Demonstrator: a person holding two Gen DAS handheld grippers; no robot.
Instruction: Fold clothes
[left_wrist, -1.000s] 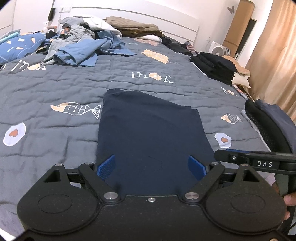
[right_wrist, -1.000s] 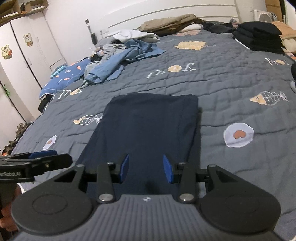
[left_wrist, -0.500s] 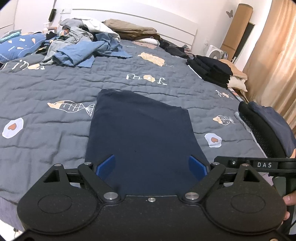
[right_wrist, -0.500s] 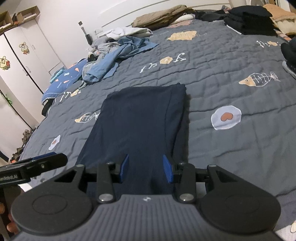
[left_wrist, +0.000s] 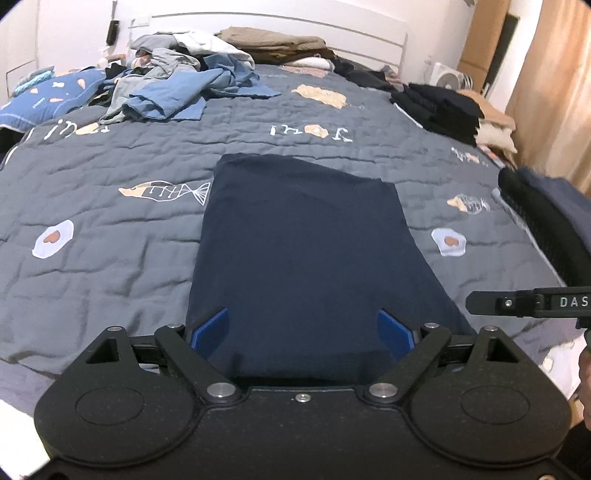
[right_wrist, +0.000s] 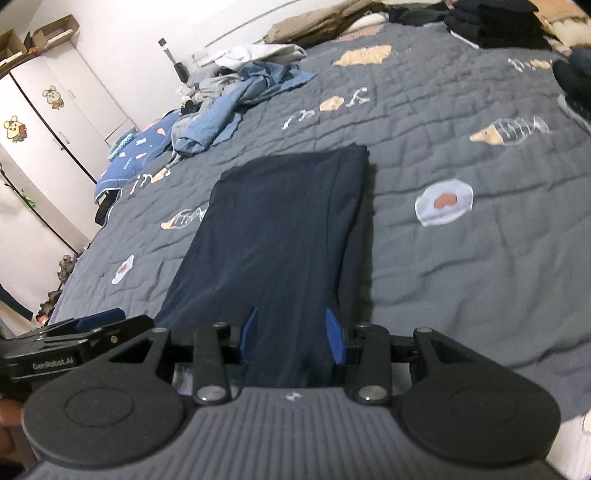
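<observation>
A dark navy garment lies flat on the grey quilt, folded into a long narrow strip running away from me. My left gripper hovers over the strip's near end, jaws wide open with nothing between the blue pads. My right gripper hangs over the same near end of the garment, jaws partly apart and pressing on nothing. Each gripper shows at the other view's edge: the right gripper and the left gripper.
A heap of unfolded blue and grey clothes lies at the far left by a blue pillow. Folded black clothes are stacked at the far right, and another dark stack sits nearer. A wardrobe stands left.
Both grippers have drawn back toward the bed's near edge, which now shows below them. The garment lies as before and neither gripper's jaws have visibly changed.
</observation>
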